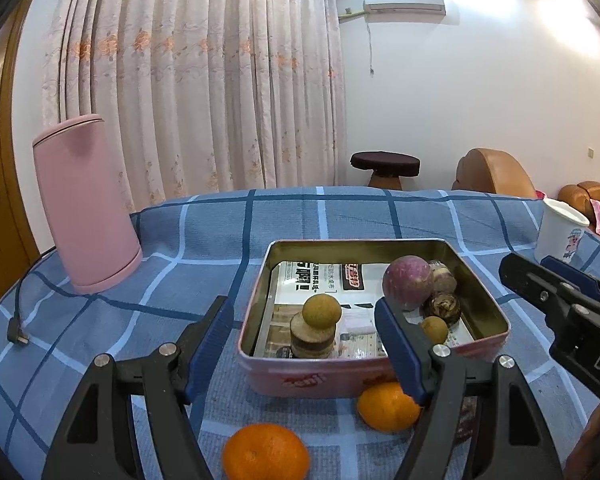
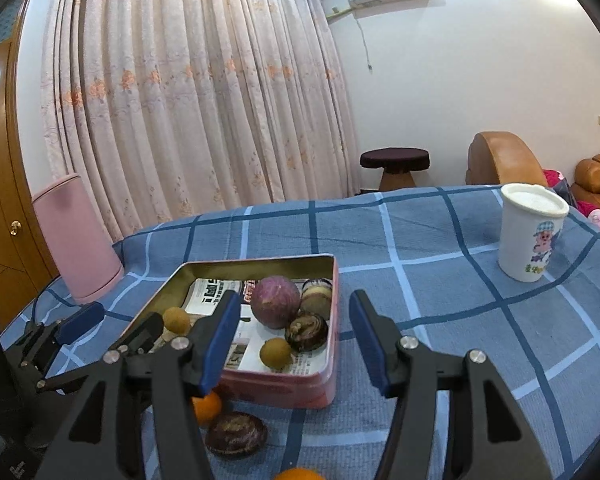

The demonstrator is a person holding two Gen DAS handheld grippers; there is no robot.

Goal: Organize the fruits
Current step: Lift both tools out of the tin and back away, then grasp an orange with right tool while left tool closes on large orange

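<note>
A pink tin box (image 1: 260,376) (image 2: 324,384) lined with printed paper stands on the blue checked cloth. Inside are a purple round fruit (image 1: 407,282) (image 2: 275,301), two small green-brown fruits (image 1: 321,311) (image 1: 434,329), one resting on a cut round piece (image 1: 312,338), and two dark striped pieces (image 2: 306,331) (image 2: 317,296). Two oranges (image 1: 266,454) (image 1: 386,406) lie on the cloth in front of the box. A dark striped piece (image 2: 236,434) lies beside them. My left gripper (image 1: 304,348) is open above the box's near edge. My right gripper (image 2: 294,340) is open, empty, over the box's near right corner.
A pink kettle (image 1: 86,204) with its black cord and plug (image 1: 18,334) stands at the back left. A white lidded cup (image 2: 530,232) stands at the back right. A stool (image 1: 384,168) and brown sofa (image 1: 492,172) lie beyond the table.
</note>
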